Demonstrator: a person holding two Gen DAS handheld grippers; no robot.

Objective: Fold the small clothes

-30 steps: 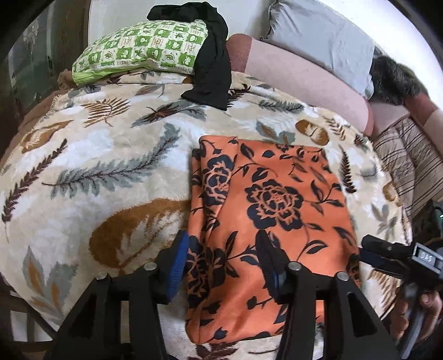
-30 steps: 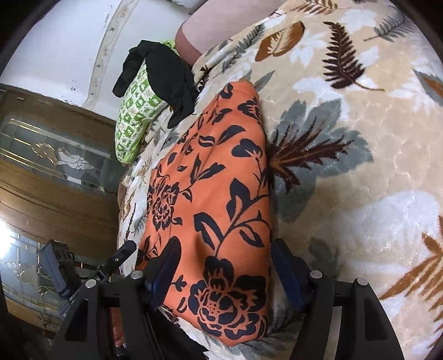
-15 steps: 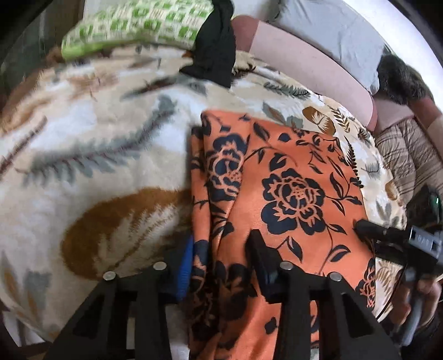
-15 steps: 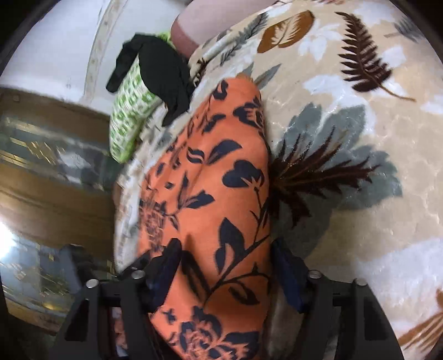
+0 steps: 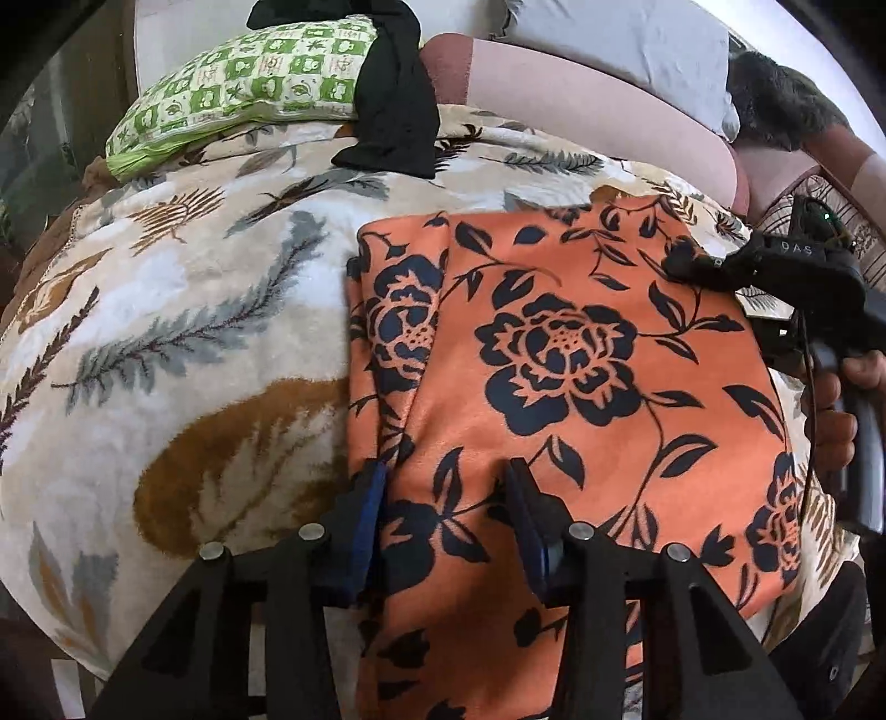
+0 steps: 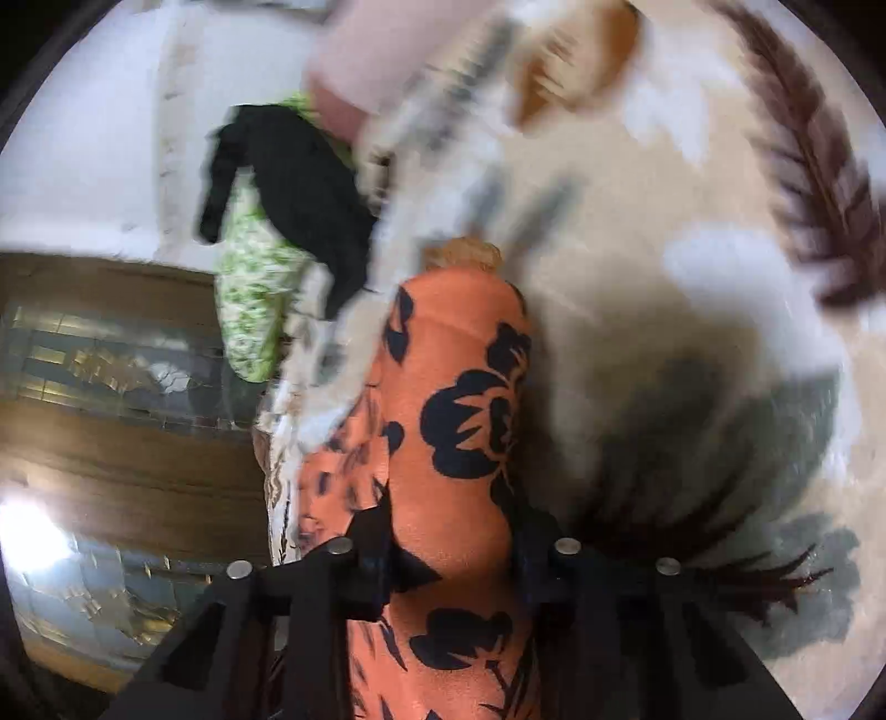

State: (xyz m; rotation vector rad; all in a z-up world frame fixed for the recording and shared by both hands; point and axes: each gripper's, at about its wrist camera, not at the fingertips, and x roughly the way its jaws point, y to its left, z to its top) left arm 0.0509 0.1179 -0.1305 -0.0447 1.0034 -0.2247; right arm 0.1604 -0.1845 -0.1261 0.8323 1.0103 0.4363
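Observation:
An orange cloth with dark flowers (image 5: 554, 354) lies folded on a leaf-patterned blanket (image 5: 194, 332). My left gripper (image 5: 448, 498) stands over its near left edge. Its jaws are opening, with the cloth lying fairly flat between the blue pads. In the blurred right wrist view my right gripper (image 6: 454, 548) is closing on a raised ridge of the orange cloth (image 6: 454, 387), and both fingers press its sides. The left wrist view shows the right gripper (image 5: 686, 260) at the cloth's far right corner, held by a hand (image 5: 836, 399).
A green checked pillow (image 5: 249, 83) with a black garment (image 5: 393, 111) draped over it lies at the head of the bed, beside a pink bolster (image 5: 581, 94) and a grey pillow (image 5: 620, 39). Wood and glass panelling (image 6: 111, 415) stands past the bed's edge.
My left gripper came down closer to the cloth's left edge and its jaws narrowed. My right gripper travelled along the cloth and its jaws closed in on a ridge of it.

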